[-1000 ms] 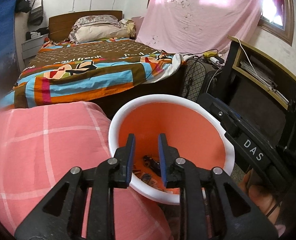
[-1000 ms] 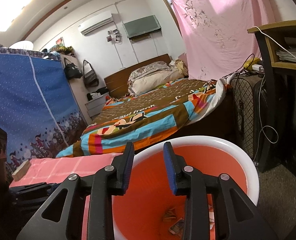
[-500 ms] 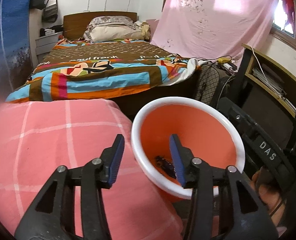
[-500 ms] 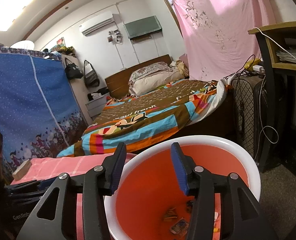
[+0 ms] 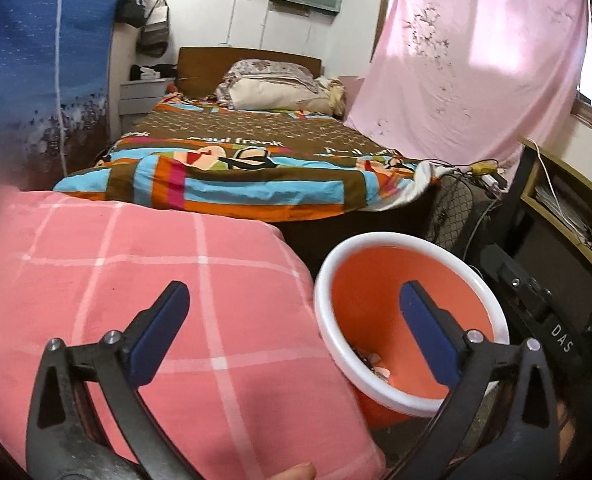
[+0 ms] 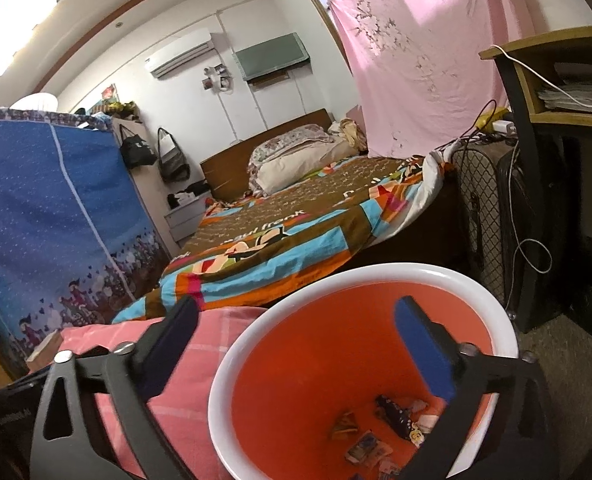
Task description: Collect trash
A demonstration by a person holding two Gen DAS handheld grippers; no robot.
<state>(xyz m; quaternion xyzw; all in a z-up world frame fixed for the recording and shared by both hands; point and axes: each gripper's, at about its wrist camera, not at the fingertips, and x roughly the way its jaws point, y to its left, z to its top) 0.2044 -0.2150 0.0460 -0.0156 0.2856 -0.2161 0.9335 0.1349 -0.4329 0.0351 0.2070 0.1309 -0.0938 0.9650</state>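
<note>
Both tools, left and right, gape wide, empty, over the bin.

Orange bin on floor holds wrappers.

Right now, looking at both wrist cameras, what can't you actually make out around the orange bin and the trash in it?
- Wrappers at the bottom of the orange bin: too small to identify; some are cut off by the right wrist view's lower edge.
- Left wrist view: the bin's near rim hides most of the trash.
- Floor under the bin: hidden by the pink checked cloth.
- Any trash left outside the bin: none visible; cannot tell.
</note>
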